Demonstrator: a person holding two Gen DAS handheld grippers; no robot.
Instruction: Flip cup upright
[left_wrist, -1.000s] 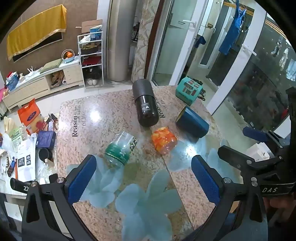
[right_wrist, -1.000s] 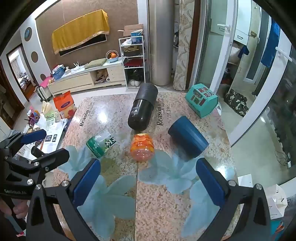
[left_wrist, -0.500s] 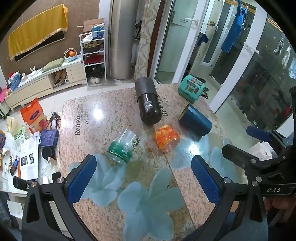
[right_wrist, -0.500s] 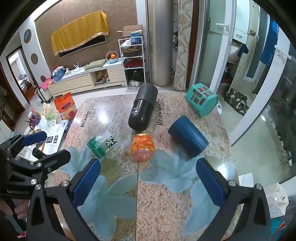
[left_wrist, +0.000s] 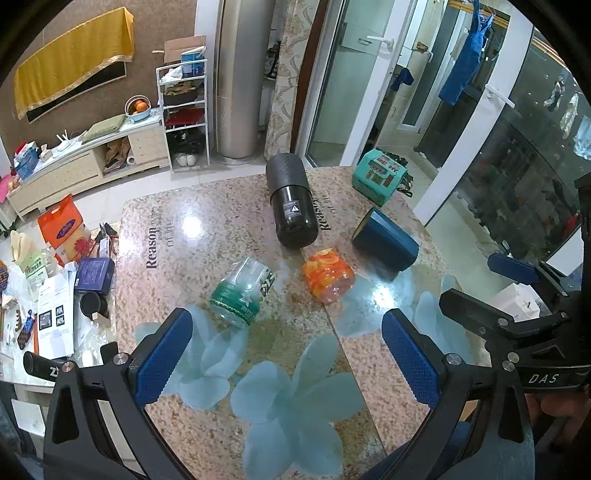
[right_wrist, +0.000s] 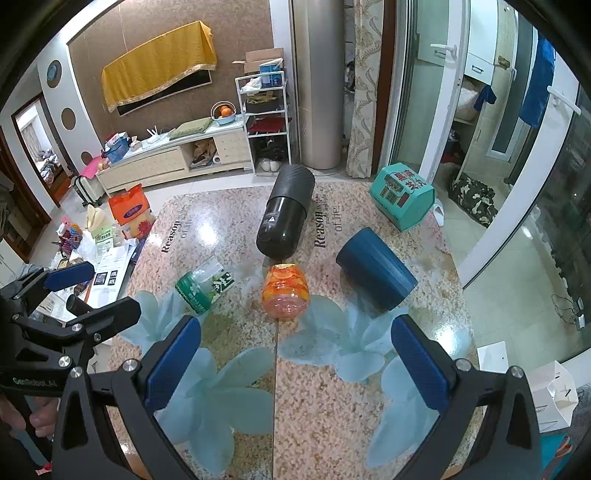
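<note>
Both grippers have drawn back slightly from the blue cup (right_wrist: 375, 271). It lies on its side on the counter (right_wrist: 221, 236), right of the orange jar (right_wrist: 285, 291). Left gripper (left_wrist: 284, 354) and right gripper (right_wrist: 295, 363) fingers stand apart, empty.

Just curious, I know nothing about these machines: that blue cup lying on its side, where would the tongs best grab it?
Probably across the middle of the blue cup's round wall, coming down from above with the right tongs, which are open and nearest. It lies on its side on the table, so a finger fits on either side of the wall and can then tip it up.
</note>
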